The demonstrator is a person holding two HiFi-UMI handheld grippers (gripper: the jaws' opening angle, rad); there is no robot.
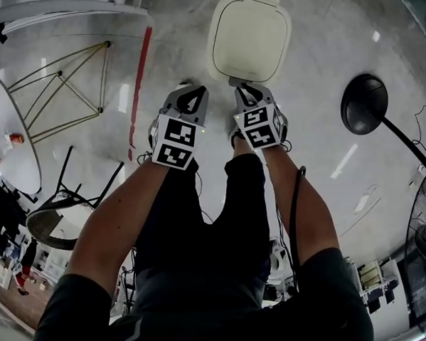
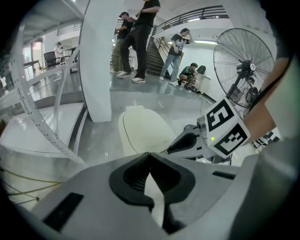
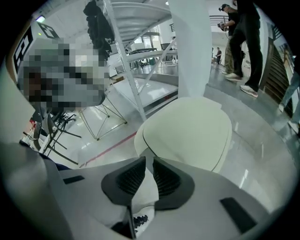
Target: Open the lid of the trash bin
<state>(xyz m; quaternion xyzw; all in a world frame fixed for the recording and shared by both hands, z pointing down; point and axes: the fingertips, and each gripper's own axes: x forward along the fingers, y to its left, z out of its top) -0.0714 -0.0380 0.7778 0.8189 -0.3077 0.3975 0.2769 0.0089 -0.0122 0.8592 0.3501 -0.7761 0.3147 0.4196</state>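
Observation:
The trash bin's cream lid (image 1: 250,37) lies shut, flat on the bin, at the top middle of the head view. My left gripper (image 1: 187,90) hangs just short of the lid's near left corner, its jaws shut tip to tip on nothing (image 2: 150,154). My right gripper (image 1: 243,90) reaches the lid's near edge. Its ribbed pads stand a narrow gap apart (image 3: 149,161), and nothing shows between them. The lid (image 3: 187,131) fills the space just beyond those pads. From the left gripper view the lid (image 2: 145,131) lies ahead, with the right gripper (image 2: 187,140) at its right side.
A white round table (image 1: 70,17) on wire legs stands at the left, beside a red floor line (image 1: 140,77). A black fan base (image 1: 365,102) sits to the right, and a standing fan (image 2: 243,65) behind. A white pillar (image 2: 101,56) and several people (image 2: 140,37) are beyond the bin.

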